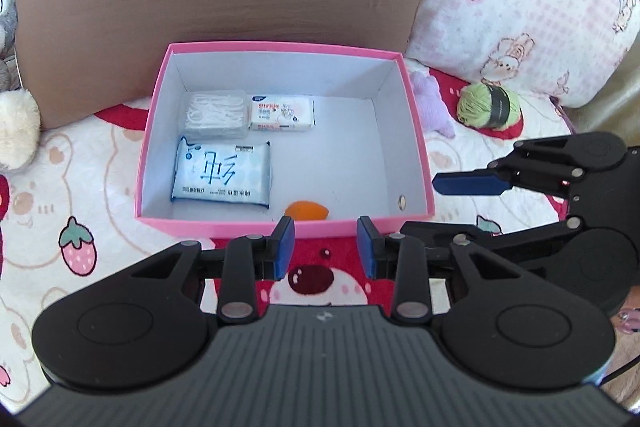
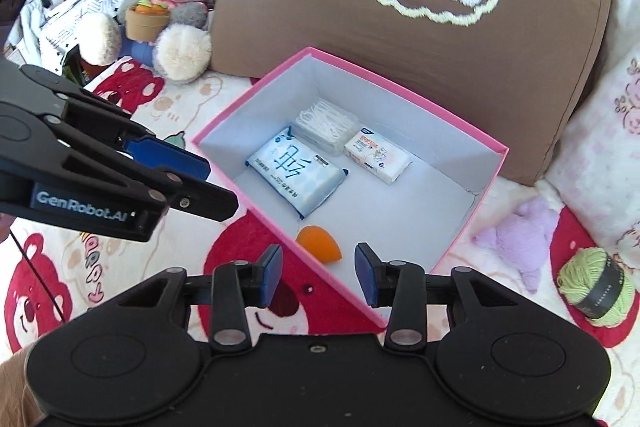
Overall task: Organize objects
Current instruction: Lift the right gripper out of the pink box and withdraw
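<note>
Starting at the left, our left gripper (image 1: 326,247) hangs just short of the near wall of the pink box (image 1: 416,115), its blue pads spread apart with nothing between them. The box sits on a bear-print bedspread (image 1: 48,187) in front of a brown cushion (image 1: 160,7).

Inside the box, at its left, we see a clear case of cotton swabs (image 1: 214,115) at the back, with a blue tissue pack (image 1: 222,173) lying in front of it. Just right of the swabs lies a small white wipes pack (image 1: 282,114). Near the front wall rests an orange makeup sponge (image 2: 320,243). The right half of the box floor is bare.

Moving right, our right gripper (image 2: 318,273) hovers over the box's near corner above the sponge, jaws likewise parted and holding nothing.

Further right, outside the box, a purple plush toy (image 2: 524,239) lies on the bedspread, and beyond it a ball of green yarn (image 2: 596,287).

We judge four items as already packed, with the plush and the yarn probably left, and room remaining for them.
</note>
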{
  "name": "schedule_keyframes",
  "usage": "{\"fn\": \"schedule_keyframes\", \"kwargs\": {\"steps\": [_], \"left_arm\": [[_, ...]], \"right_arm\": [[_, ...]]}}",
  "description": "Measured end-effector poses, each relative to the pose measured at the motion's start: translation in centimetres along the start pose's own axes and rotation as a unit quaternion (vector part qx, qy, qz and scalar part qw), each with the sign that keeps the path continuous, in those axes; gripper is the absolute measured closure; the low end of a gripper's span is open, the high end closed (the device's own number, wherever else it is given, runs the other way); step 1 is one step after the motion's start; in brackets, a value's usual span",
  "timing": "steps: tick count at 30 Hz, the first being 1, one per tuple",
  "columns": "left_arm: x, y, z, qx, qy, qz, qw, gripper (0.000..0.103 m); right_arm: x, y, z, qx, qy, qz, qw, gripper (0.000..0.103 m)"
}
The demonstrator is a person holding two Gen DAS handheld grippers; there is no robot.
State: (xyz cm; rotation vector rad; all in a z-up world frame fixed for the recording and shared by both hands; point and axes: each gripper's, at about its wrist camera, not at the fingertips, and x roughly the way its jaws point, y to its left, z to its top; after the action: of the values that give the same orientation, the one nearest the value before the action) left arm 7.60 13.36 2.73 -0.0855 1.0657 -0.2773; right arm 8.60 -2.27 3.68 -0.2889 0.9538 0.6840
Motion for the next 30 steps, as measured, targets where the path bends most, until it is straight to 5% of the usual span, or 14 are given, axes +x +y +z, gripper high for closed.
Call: {"fn": "schedule_keyframes", "kwargs": {"steps": [22,30], "left_arm": [[-5.9,-5.5,-4.1,0.067,-0.018,-0.004,0.9976,0.043],[-4.7,-8.9,-5.6,0.097,0.015,-0.004,0.9952,0.035]], "right_arm": [[-7.9,3.4,-4.1,-0.052,0.013,-0.055,0.997,0.029],[-9.6,1.6,-7.3,-0.053,0.031,-0.068,0.996,0.018]]}}
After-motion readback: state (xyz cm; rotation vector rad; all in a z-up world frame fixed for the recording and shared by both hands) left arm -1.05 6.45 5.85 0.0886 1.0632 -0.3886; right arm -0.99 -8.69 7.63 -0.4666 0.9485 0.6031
